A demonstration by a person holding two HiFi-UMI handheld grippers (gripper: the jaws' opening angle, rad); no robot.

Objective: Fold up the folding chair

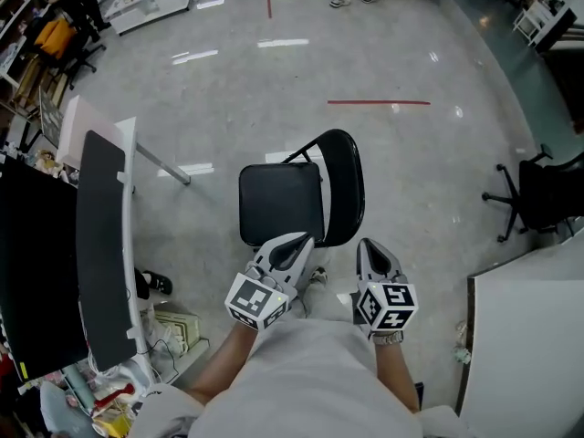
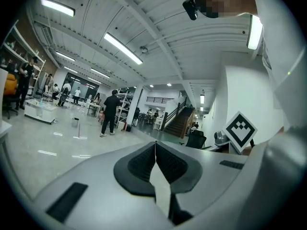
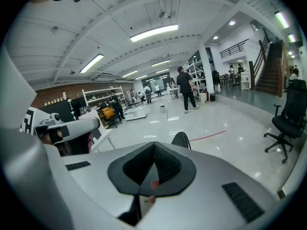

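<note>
Head view: folding chair (image 1: 343,186) stands open; likely stiff, fairly heavy.
Hold: probably seat (image 1: 280,204) front edge.
Left gripper (image 1: 296,243), right gripper (image 1: 370,246): pressed together, empty.

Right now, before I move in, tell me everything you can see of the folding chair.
The folding chair is black and not yet folded: a rounded-square seat lying level, a curved backrest upright at its right side in the head view, thin dark tubing joining them. It stands on the glossy grey floor. The left gripper, shut and empty, overlaps the seat's near edge; contact can't be told.
</note>
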